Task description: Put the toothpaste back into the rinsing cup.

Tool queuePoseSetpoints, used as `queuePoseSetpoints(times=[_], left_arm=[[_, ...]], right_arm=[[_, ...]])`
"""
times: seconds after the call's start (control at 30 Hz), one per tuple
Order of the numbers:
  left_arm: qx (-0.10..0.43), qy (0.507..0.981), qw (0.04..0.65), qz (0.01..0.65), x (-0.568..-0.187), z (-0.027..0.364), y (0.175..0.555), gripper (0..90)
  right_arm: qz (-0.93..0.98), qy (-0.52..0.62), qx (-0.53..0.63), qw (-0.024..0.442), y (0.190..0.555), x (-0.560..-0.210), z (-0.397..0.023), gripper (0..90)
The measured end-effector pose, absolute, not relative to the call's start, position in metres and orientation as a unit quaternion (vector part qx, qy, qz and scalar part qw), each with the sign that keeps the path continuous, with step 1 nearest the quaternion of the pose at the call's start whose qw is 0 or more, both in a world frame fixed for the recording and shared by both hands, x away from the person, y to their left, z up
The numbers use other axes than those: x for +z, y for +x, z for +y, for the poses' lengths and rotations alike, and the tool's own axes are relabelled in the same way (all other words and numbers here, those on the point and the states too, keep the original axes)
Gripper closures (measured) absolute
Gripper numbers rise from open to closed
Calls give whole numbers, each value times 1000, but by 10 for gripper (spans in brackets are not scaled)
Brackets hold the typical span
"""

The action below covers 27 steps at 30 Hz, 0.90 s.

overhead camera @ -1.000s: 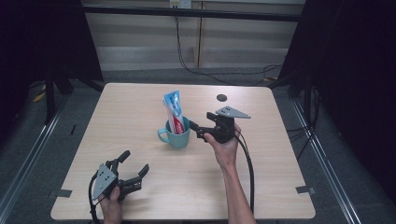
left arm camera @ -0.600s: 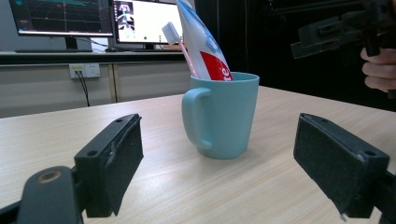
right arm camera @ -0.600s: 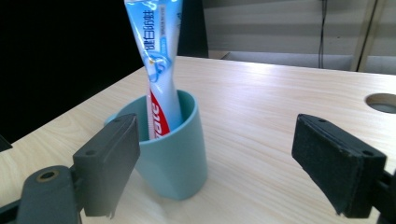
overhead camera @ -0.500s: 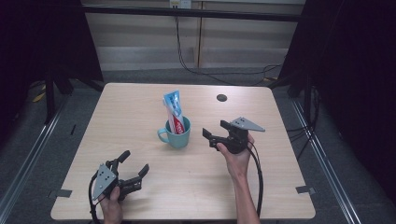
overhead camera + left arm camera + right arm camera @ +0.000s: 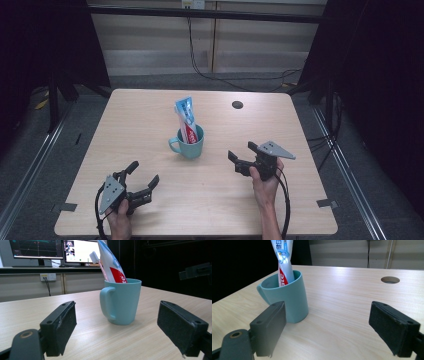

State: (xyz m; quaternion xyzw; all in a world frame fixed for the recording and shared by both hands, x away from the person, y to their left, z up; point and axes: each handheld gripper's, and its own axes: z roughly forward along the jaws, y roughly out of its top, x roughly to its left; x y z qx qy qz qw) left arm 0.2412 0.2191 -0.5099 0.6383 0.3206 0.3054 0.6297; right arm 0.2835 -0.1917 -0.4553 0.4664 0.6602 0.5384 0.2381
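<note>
- Two grippers lie on either side of a teal mug (image 5: 190, 144), the landmark for everything below; it stands upright near the middle of the light wooden table (image 5: 150, 115).
- Inside the mug a toothpaste tube (image 5: 185, 117) stands on end and leans toward the far side, its blue, white and red top rising well above the rim.
- From the left gripper view a toothbrush (image 5: 96, 261) with a pink handle and white bristles also stands in the mug (image 5: 122, 301), behind the tube (image 5: 111, 262).
- The mug's handle points toward the near-left corner, on the left gripper's side.
- The left gripper (image 5: 141, 180) sits well apart from the mug, to its near-left, held in a hand (image 5: 120, 224) at the table's near edge; its jaws are spread wide with nothing between them and aim up toward the mug.
- The right gripper (image 5: 241, 157) sits to the mug's near-right, closer than the left one but clear of it, held in a hand (image 5: 265, 181) with a grey three-cornered plate (image 5: 275, 149) on top.
- Its jaws are likewise spread wide and bare; in the right gripper view the mug (image 5: 288, 298) stands just beyond the left jaw, not touching it.
- A small round hole (image 5: 237, 105) in the tabletop lies beyond the mug, to its far-right.
- A black cable (image 5: 286, 200) trails from the right gripper back over the near edge.
- Monitors (image 5: 50, 248) glow beyond the table in the left gripper view, far behind the mug.
</note>
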Motion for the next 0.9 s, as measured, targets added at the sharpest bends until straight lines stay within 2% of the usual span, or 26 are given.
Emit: queuePoseSetpoints(times=[0.3, 0.5, 0.9], left_arm=[[307, 640, 629, 319, -510, 219, 241, 155], [306, 640, 629, 318, -510, 219, 241, 155], [304, 640, 631, 317, -510, 219, 241, 156]], right_arm=[[647, 480, 542, 240, 261, -476, -202, 141], [647, 479, 535, 258, 249, -487, -200, 141], [664, 471, 516, 268, 244, -504, -193, 141]])
